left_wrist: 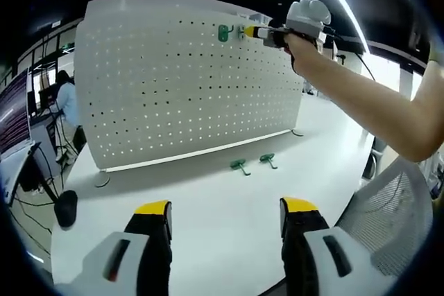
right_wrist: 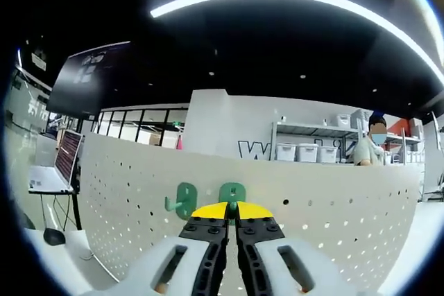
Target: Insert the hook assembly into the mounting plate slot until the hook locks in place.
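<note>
A big white pegboard [left_wrist: 187, 81] stands upright on the white table [left_wrist: 222, 199], dotted all over with small holes. In the left gripper view it faces us across the tabletop; in the right gripper view its top edge runs across just ahead of the jaws.

Near the board's upper edge two green hooks sit side by side. One green hook [right_wrist: 184, 202] is already on the board, free of any jaw. The second hook [right_wrist: 232, 195] is right at the yellow tips of the right gripper [right_wrist: 232, 210], whose jaws are pressed nearly together on it (the lower part of the hook is hidden between the tips). From the left gripper view the same right gripper reaches in from the side on a bare arm [left_wrist: 361, 102], its tips touching the board beside the mounted hook.

The left gripper [left_wrist: 225, 207] hangs low over the table, jaws spread wide with nothing between them.

Two more spare green hooks [left_wrist: 240, 166] [left_wrist: 268, 160] lie flat on the table just in front of the board's base, well apart from both grippers.
</note>
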The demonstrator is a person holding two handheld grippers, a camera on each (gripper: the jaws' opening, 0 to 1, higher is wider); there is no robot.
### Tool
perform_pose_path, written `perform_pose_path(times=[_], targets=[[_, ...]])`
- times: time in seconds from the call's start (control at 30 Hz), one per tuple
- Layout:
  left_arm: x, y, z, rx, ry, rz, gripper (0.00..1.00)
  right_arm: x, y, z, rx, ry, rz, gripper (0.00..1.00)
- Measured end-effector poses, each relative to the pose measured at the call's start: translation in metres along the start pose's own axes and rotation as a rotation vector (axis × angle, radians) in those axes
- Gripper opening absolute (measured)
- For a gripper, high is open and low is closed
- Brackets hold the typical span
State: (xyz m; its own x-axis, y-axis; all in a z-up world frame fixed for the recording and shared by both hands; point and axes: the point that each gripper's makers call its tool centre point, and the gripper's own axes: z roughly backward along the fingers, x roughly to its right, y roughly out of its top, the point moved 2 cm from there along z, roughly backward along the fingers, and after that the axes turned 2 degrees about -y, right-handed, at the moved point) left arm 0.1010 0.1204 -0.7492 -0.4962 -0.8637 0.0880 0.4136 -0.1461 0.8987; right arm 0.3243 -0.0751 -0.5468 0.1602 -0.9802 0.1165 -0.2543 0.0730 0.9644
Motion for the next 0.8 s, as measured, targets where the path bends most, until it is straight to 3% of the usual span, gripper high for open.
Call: perform_pose_path(times=[0.8], targets=[[0.0013,-0.0020,-0.0001,-0.010,-0.019,0.003,0.64,-0.0017,-0.0080,-0.0046,-0.009,-0.051,-0.014,0.01]])
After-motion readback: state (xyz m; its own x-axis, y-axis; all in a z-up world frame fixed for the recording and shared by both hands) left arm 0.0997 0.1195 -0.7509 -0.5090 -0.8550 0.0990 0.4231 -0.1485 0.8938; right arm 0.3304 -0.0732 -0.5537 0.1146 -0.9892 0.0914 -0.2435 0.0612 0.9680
